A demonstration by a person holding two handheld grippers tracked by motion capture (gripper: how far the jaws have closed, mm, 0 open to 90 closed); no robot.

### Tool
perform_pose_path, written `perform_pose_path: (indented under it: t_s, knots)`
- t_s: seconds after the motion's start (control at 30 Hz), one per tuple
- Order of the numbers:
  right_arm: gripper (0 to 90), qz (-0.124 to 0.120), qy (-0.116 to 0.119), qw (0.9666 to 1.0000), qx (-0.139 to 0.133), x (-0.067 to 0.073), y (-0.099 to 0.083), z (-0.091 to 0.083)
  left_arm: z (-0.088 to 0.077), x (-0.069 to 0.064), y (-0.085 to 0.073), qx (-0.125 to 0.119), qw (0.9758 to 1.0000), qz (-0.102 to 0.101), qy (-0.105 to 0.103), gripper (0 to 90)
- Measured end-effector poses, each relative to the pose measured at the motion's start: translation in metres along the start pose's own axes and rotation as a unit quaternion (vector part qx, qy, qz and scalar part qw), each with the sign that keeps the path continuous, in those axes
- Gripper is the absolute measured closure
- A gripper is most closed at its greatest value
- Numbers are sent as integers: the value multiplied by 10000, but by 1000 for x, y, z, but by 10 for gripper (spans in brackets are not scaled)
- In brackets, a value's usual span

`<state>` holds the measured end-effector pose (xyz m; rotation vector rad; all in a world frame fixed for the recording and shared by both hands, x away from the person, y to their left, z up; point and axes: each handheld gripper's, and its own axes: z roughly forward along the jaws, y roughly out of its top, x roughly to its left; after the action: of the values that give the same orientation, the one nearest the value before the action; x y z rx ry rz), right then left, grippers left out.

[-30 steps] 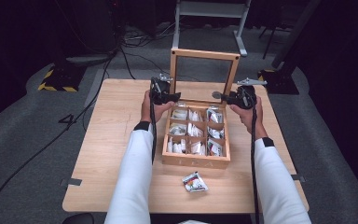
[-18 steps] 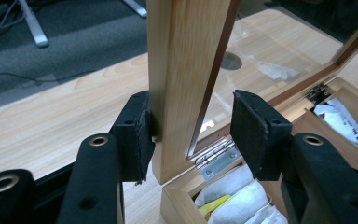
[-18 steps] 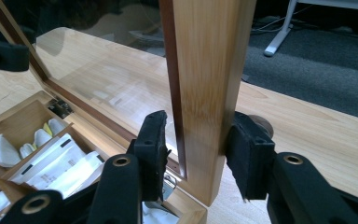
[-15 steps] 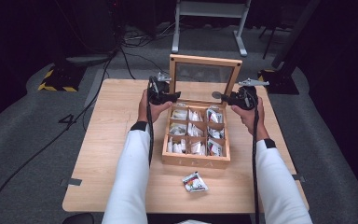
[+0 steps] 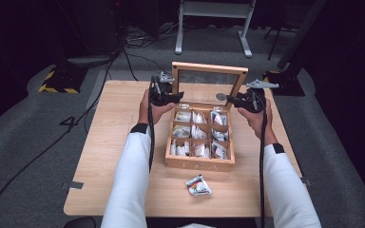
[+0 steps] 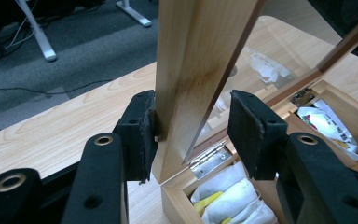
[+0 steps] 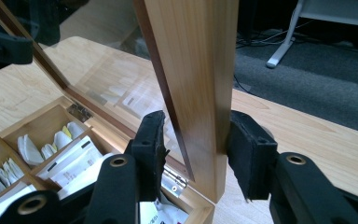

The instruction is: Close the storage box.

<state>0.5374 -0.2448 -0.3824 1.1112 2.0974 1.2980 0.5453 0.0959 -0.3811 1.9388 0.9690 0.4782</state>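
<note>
Left gripper (image 5: 178,95) straddles the left side rail of the lid (image 5: 209,71), low down near the hinge (image 6: 209,158). In the left gripper view its outer pad (image 6: 142,135) touches the wood and the inner pad (image 6: 244,133) stands a little off the glass side. Jaws have just been closing, rail between them, not clamped.

Right gripper (image 5: 230,99) does the same on the right side rail. In the right gripper view the outer pad (image 7: 247,154) is against the wood edge and the inner pad (image 7: 153,144) is just short of the rail. Jaws are apart around the rail, no squeeze visible.

Lid is a wood frame with a glass pane and stands upright, hinged at the back of the box (image 5: 199,164). Box sits mid-table (image 5: 119,123), open, its compartments holding tea bags (image 5: 197,133).

One loose packet (image 5: 198,185) lies on the table just in front of the box, apart from it. Both forearms in white sleeves come in from the bottom edge, one either side of the box.
</note>
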Motion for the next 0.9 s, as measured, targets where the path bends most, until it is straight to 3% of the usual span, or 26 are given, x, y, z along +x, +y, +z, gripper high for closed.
perform_pose_path:
  t_s: [0.4,0.9]
  knots:
    - [570,-237,93,9997,12,6,-4,-9,-18,-9,-1,-82,9999,117,-42,516]
    - [556,-317,181,9992,-130,12,-5,-23,-34,-14,-3,-249,9991,306,-130,520]
